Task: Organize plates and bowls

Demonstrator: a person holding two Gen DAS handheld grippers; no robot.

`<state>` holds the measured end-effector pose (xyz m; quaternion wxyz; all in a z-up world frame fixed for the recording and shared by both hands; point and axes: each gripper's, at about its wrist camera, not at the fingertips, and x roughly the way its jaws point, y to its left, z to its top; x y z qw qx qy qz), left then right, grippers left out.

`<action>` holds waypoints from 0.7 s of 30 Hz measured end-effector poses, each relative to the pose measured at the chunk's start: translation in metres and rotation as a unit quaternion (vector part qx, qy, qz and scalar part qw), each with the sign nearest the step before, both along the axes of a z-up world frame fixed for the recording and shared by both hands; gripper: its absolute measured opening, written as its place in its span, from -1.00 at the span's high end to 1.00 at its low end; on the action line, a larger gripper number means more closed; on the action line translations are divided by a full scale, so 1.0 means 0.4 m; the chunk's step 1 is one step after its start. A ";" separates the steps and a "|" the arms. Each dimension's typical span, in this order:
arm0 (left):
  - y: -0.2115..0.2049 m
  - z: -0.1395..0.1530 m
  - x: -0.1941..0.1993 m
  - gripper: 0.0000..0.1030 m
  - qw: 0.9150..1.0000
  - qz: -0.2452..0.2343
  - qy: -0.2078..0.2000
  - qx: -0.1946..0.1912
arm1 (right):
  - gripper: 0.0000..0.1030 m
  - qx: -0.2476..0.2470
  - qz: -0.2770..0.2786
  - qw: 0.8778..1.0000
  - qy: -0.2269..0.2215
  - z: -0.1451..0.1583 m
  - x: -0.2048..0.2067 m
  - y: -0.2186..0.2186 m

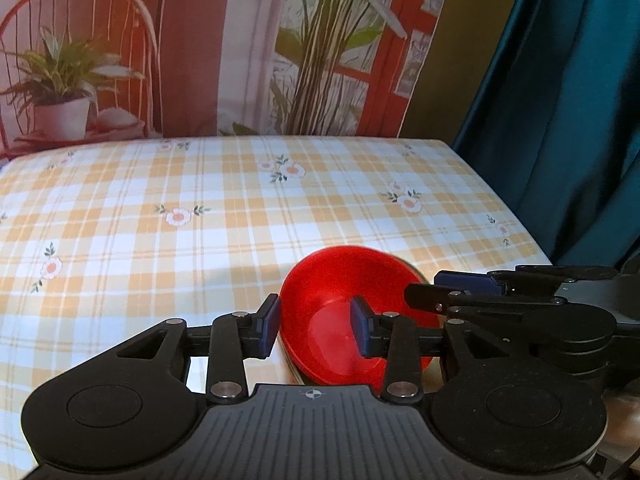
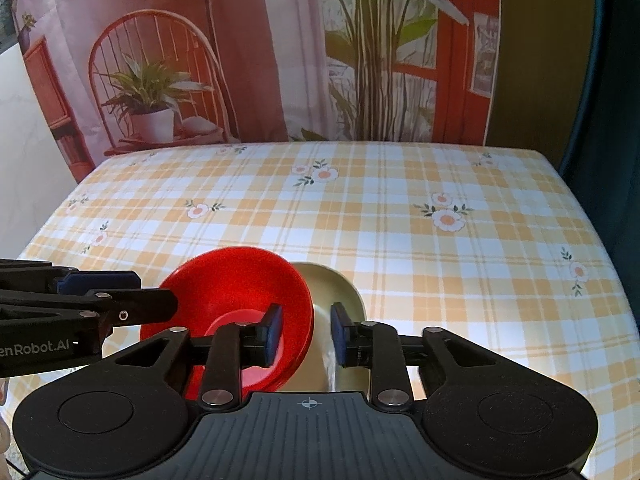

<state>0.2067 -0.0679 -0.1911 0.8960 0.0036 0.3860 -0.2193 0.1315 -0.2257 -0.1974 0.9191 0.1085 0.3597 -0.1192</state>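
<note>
Ribbed black tongs (image 1: 316, 326), glossy red bowl (image 1: 344, 280)

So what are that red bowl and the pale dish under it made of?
The red bowl looks like plastic or melamine: uniform saturated colour, thin rim, soft satin sheen. The cream plate beneath it seems glazed ceramic or melamine; a bright streak of light reflects off its smooth surface. Neither can be told for certain by sight.

A yellow-and-white checked tablecloth (image 2: 400, 232) printed with small daisies covers the tabletop. Behind it hangs a printed backdrop (image 2: 280, 60) showing a red chair, a potted plant and tall green stems. A dark teal curtain (image 1: 560, 100) hangs just beside the backdrop, at the tabletop's right edge.
</note>
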 end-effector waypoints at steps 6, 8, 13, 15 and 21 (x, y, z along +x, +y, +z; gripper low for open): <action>0.006 0.039 -0.018 0.03 1.000 0.003 -0.023 0.001 | 0.33 -0.011 0.000 1.000 -0.016 0.042 -0.016 0.005; 0.011 0.056 -0.026 -0.06 0.999 0.006 -0.035 0.004 | 0.31 -0.014 0.000 1.000 -0.023 0.059 -0.023 0.005; 0.031 0.119 -0.054 -0.28 0.997 0.015 -0.074 0.013 | 0.01 -0.027 -0.001 0.998 -0.048 0.120 -0.050 0.010; 0.042 0.151 -0.069 -0.59 0.995 0.021 -0.095 0.015 | -0.22 -0.034 -0.002 0.998 -0.059 0.151 -0.063 0.014; 0.082 0.257 -0.130 -1.00 0.987 0.043 -0.156 0.018 | -0.97 -0.062 -0.005 0.993 -0.102 0.254 -0.112 0.034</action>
